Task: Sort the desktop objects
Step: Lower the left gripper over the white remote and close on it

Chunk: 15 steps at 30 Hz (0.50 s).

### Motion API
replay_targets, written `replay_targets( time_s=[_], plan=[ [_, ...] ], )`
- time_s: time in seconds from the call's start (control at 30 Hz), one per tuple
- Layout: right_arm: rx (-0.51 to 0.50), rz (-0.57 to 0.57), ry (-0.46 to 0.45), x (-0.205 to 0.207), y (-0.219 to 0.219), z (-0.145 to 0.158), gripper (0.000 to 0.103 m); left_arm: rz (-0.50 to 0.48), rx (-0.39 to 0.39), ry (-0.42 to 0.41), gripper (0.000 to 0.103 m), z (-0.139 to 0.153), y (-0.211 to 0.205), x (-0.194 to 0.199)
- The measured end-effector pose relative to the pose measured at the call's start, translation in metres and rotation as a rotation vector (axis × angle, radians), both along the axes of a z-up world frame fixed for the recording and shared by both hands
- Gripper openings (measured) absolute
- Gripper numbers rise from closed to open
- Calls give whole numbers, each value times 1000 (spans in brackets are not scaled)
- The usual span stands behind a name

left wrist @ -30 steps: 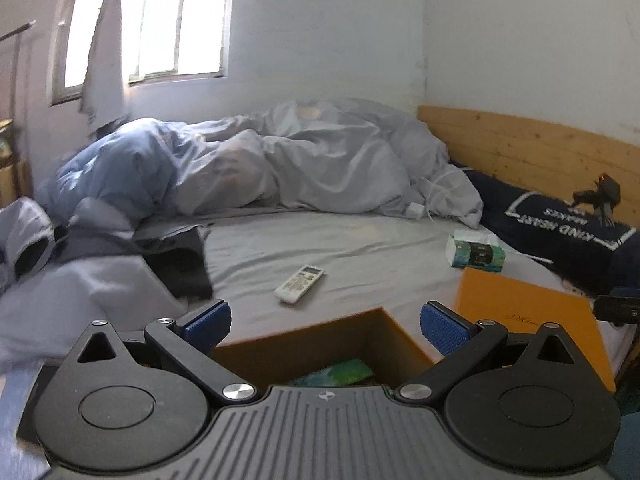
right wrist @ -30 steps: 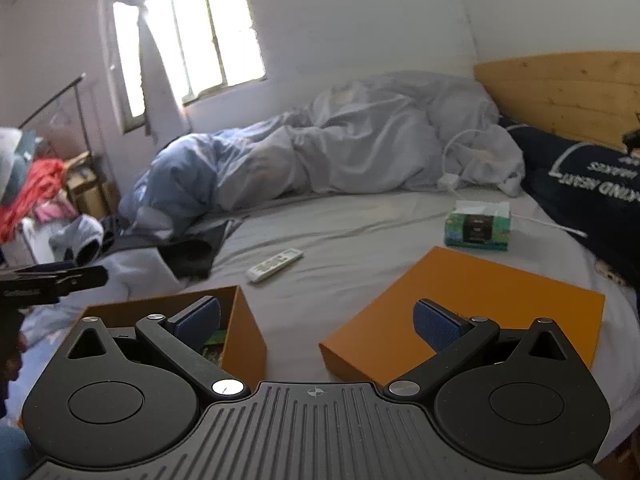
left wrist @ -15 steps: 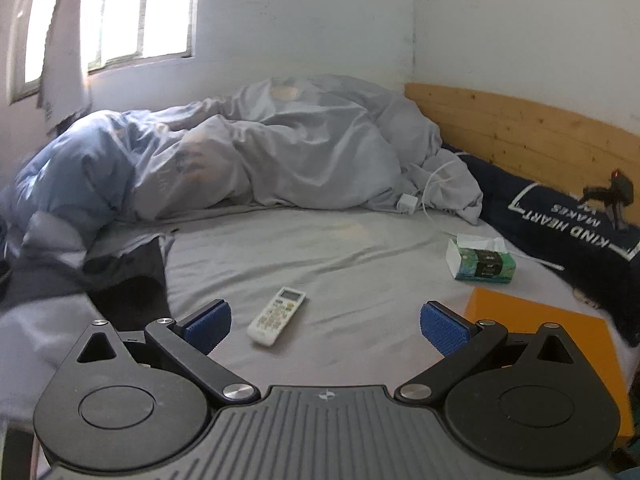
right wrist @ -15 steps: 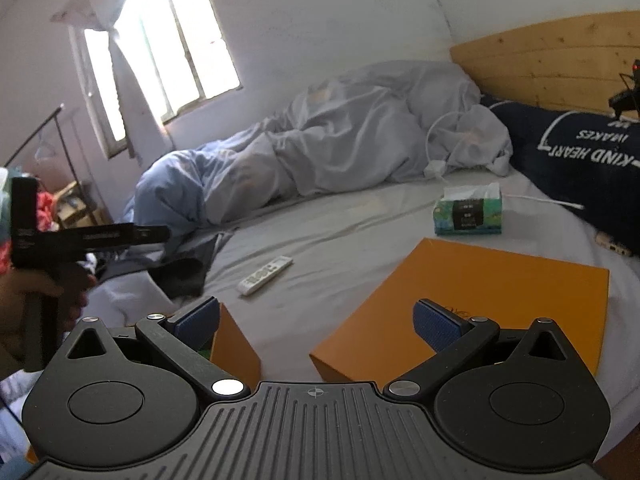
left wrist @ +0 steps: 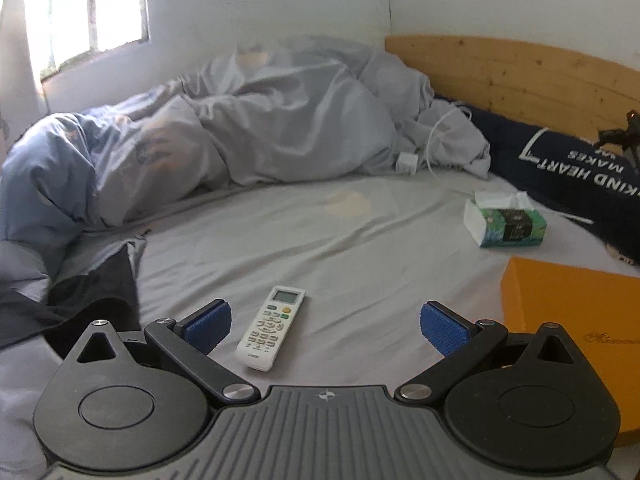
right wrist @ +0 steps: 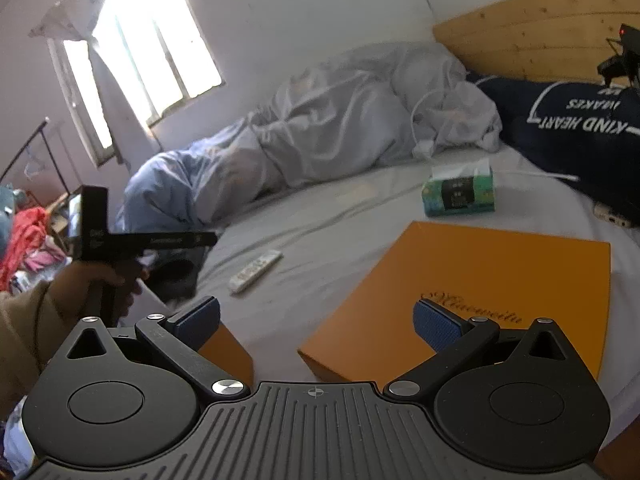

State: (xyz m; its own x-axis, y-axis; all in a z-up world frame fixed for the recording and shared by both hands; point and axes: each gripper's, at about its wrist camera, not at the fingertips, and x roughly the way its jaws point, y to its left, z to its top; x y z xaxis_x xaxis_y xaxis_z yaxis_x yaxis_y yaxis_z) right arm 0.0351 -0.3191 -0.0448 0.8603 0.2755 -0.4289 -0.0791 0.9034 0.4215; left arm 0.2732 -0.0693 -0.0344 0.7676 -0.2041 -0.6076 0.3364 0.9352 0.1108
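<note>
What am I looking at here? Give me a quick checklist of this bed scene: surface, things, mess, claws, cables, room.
Surface: grey bedsheet, wrinkled.
Job's things: white remote lying flat; tissue pack; orange box lid; open orange box, corner only.
Clutter: rumpled duvet; navy pillow; dark garment.
Claws: left claw open, empty, near the remote; right claw open, empty.
Cables: white charger cable by the duvet.
Surroundings: window, wooden headboard, clothes pile.
</note>
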Motion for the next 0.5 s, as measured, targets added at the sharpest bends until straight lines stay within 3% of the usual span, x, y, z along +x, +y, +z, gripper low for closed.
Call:
replay_targets(
  time_s=[0.1, 0.5],
  plan=[
    [18, 0, 15, 21, -21, 3, 103, -17, 25, 24, 103, -7, 0, 12],
    [49, -13, 47, 26, -16, -5, 103, -83, 118, 120, 103, -36, 2, 71]
  ],
)
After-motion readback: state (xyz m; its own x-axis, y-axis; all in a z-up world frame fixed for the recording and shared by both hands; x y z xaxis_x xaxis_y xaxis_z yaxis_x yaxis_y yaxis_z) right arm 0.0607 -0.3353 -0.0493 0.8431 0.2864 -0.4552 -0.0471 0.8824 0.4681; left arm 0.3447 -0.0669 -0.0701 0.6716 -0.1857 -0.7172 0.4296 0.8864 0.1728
